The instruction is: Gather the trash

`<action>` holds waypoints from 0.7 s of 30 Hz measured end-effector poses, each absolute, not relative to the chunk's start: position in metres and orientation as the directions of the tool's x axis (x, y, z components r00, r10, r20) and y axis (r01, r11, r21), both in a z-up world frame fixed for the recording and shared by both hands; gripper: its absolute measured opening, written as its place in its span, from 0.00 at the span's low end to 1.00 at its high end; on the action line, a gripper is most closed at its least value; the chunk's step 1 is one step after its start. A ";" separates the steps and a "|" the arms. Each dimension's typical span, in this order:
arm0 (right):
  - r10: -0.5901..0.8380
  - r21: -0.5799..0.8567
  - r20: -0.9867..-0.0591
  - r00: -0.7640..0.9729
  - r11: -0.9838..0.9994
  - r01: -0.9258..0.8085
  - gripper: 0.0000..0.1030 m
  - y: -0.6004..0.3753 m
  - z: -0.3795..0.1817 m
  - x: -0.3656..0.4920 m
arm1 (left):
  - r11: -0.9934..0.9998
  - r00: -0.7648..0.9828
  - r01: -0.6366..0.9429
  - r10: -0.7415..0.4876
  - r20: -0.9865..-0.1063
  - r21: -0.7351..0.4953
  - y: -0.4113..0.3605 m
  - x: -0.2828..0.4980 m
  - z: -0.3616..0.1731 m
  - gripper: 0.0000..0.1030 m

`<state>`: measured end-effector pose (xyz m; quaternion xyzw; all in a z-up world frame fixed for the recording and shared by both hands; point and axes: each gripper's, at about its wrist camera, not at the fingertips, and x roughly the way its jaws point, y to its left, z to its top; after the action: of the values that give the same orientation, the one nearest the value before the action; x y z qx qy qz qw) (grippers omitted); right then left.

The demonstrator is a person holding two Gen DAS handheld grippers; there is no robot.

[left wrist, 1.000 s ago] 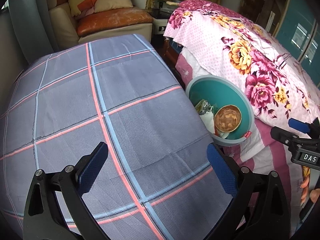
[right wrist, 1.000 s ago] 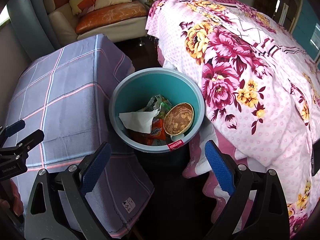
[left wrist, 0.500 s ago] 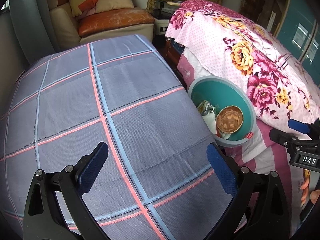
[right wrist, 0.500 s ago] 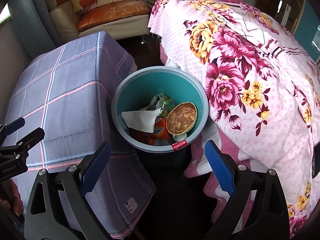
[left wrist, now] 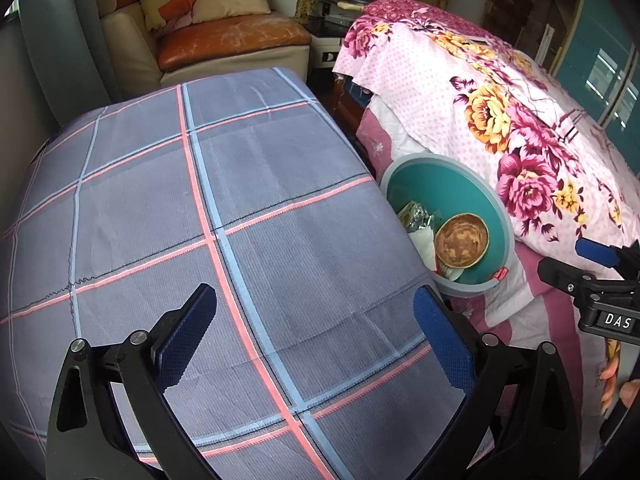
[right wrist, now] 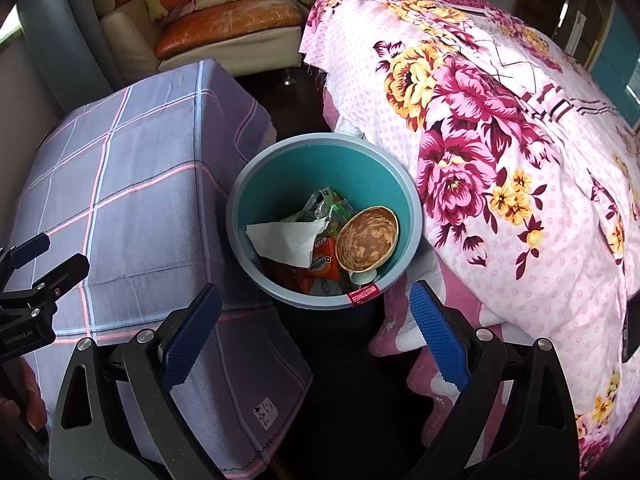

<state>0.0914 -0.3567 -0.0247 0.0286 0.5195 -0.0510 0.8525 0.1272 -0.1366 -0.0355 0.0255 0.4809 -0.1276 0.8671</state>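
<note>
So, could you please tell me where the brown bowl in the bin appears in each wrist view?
Left wrist: bowl right of centre, inside the bin, past the table edge.
Right wrist: bowl near centre, on the bin's right side, beside the white paper.
Shared landmark: the red label on the bin's near rim, also visible at left.

Teal bin [right wrist: 404, 200] upright, holding crumpled paper [right wrist: 286, 238], wrappers [right wrist: 326, 258], perhaps a soiled bowl [right wrist: 367, 243].

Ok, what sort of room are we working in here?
Most likely a bedroom in a home: a bed under a pink floral quilt, a cushioned armchair in the corner, and a teal trash bin holding wrappers beside a cloth-covered table.
</note>
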 end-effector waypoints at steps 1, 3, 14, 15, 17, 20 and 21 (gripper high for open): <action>-0.059 -0.006 -0.888 0.455 0.993 0.118 0.88 -0.357 -0.025 0.092 | 0.966 0.505 0.245 -0.197 -0.840 -0.079 -0.137 0.127 -0.035 0.96; -0.059 -0.005 -0.889 0.455 0.993 0.118 0.88 -0.357 -0.024 0.092 | 0.967 0.505 0.244 -0.196 -0.841 -0.079 -0.138 0.127 -0.035 0.96; -0.061 -0.010 -0.889 0.454 0.993 0.116 0.88 -0.356 -0.024 0.095 | 0.966 0.504 0.245 -0.196 -0.841 -0.079 -0.138 0.128 -0.034 0.96; -0.062 -0.011 -0.890 0.452 0.993 0.115 0.88 -0.357 -0.024 0.096 | 0.966 0.502 0.247 -0.198 -0.842 -0.079 -0.138 0.129 -0.034 0.96; -0.064 -0.014 -0.892 0.448 0.993 0.114 0.88 -0.356 -0.024 0.098 | 0.966 0.497 0.245 -0.192 -0.846 -0.075 -0.138 0.131 -0.035 0.96; -0.064 -0.014 -0.891 0.449 0.993 0.114 0.88 -0.356 -0.024 0.098 | 0.965 0.482 0.247 -0.200 -0.853 -0.087 -0.138 0.132 -0.037 0.96; -0.065 -0.015 -0.892 0.448 0.993 0.114 0.88 -0.356 -0.024 0.099 | 0.966 0.482 0.245 -0.197 -0.854 -0.085 -0.137 0.132 -0.038 0.96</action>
<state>0.0985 -0.3564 -0.0240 0.0236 0.5227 -0.0528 0.8505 0.1323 -0.1369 -0.0378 0.0243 0.4925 -0.1284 0.8604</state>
